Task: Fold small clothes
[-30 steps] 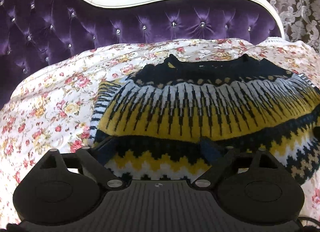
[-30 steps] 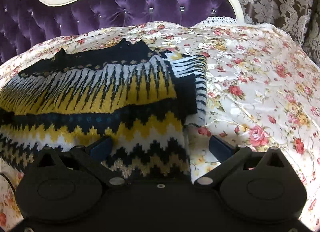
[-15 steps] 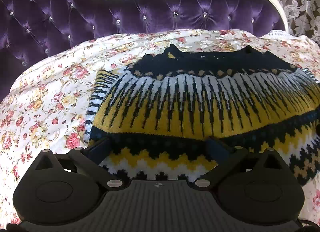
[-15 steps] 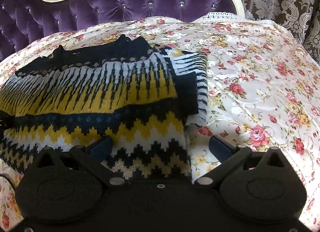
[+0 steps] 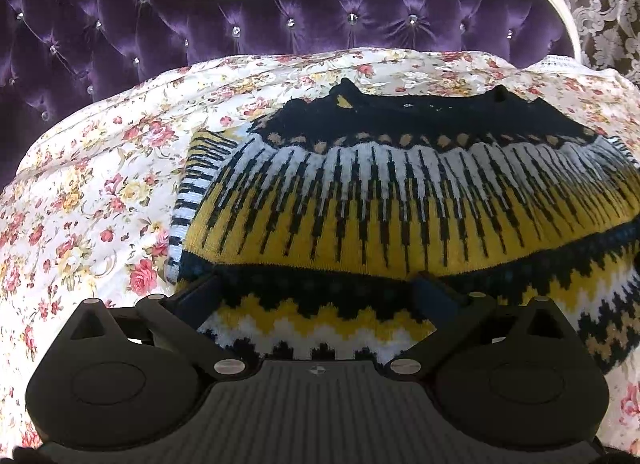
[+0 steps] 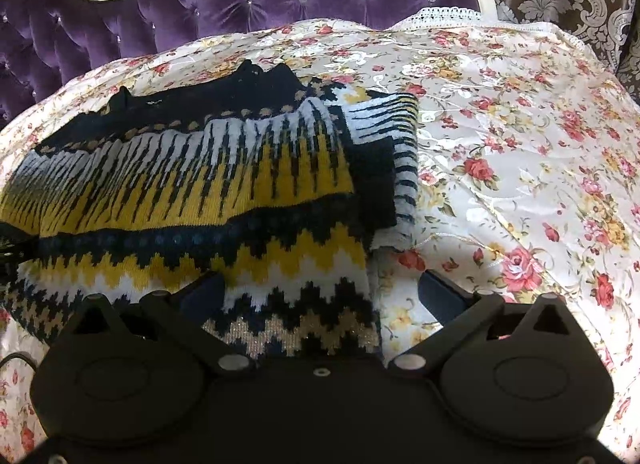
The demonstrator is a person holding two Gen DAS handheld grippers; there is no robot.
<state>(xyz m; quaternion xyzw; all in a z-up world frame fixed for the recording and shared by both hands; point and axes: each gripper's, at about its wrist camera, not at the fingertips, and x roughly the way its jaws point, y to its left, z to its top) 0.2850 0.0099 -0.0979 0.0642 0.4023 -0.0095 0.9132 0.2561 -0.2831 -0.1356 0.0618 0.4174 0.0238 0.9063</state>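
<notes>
Both cameras have edged a little nearer the headboard (image 5: pixel 320 20) since a second ago, while the knitted sweater (image 5: pixel 400 204) lies where it lay, folded on the floral bedspread (image 5: pixel 80 192) with its sleeves tucked in. Left hand-held gripper (image 5: pixel 320 284) has its jaws spread wide over the sweater's lower left edge, holding nothing. Right hand-held gripper (image 6: pixel 320 288) is likewise spread apart, one finger over the zigzag hem, the other over bare bedspread beside it.
</notes>
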